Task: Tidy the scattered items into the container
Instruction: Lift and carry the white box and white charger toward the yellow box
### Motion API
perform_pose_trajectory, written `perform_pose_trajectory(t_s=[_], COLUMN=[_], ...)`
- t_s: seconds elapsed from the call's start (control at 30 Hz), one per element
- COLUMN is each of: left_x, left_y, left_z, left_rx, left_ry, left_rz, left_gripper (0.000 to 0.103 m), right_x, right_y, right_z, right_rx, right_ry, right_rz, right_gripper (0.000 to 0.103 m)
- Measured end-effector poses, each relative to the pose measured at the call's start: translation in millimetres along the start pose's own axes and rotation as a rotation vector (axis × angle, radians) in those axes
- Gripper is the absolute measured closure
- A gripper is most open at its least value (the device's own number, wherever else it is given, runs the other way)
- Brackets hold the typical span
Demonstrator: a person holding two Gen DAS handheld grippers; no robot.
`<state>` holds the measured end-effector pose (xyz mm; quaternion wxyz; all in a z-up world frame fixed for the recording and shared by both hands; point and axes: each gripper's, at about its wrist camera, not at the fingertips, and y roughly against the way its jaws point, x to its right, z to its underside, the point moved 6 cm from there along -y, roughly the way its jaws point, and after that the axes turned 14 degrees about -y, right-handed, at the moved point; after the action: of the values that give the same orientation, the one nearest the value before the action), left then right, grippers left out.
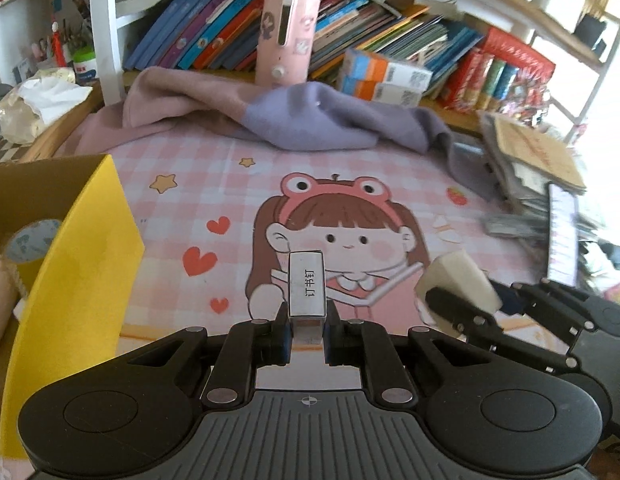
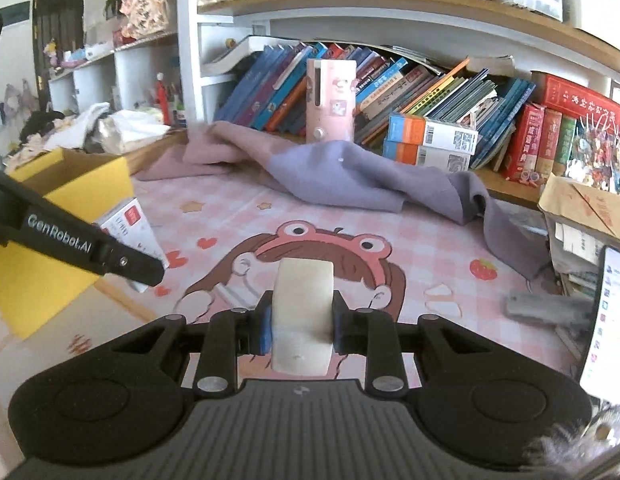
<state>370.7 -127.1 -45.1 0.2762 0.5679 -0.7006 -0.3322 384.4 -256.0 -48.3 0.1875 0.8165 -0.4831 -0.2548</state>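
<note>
Left wrist view: your left gripper clamps the staple box; your right gripper clamps the tape roll, right of the yellow box.

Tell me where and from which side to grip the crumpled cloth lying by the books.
Grip the raised purple fold of the pink-and-purple crumpled cloth, coming from above. That ridge stands up off the pink cartoon desk mat, so a gripper could probably close across it; the flat edges offer less.

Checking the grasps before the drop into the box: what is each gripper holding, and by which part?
Left gripper: staple box, clamped at its near end. Right gripper: white eraser, pinched across its sides.
</note>
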Motion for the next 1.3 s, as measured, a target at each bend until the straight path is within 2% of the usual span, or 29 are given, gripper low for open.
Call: perform_pose_trajectory(t_s=[0.2, 0.4, 0.6, 0.8, 1.07, 1.3], left_x=[10.2, 20.1, 14.9, 2.7, -14.3, -44.3], left_y=[41.6, 68.9, 80.0, 102.8, 135.5, 173.2], left_z=[15.6, 37.2, 59.4, 66.1, 98.2, 135.0], left_rx=[0.018, 0.046, 0.08, 0.161, 0.209, 0.237], left_ry=[-0.112, -0.08, -0.03, -0.062, -0.106, -0.089], left_rz=[0.018, 0.105, 0.168, 0.191, 0.227, 0.256], left_gripper=[0.09, 0.09, 0.09, 0.09, 0.09, 0.09], right_x=[-6.0, -15.6, -41.2, -63.6, -99.0, -146.6], right_y=[46.3, 73.7, 94.3, 117.0, 139.7, 156.8], right_z=[8.4, 17.6, 18.5, 16.8, 32.7, 56.8], right_rx=[-0.052, -0.099, -0.069, -0.013, 0.022, 0.033], right_ry=[-0.002, 0.003, 0.008, 0.022, -0.024, -0.023], right_rz=[-0.036, -0.017, 0.001, 0.058, 0.123, 0.162], right_gripper=[0.078, 0.078, 0.078, 0.078, 0.078, 0.078])
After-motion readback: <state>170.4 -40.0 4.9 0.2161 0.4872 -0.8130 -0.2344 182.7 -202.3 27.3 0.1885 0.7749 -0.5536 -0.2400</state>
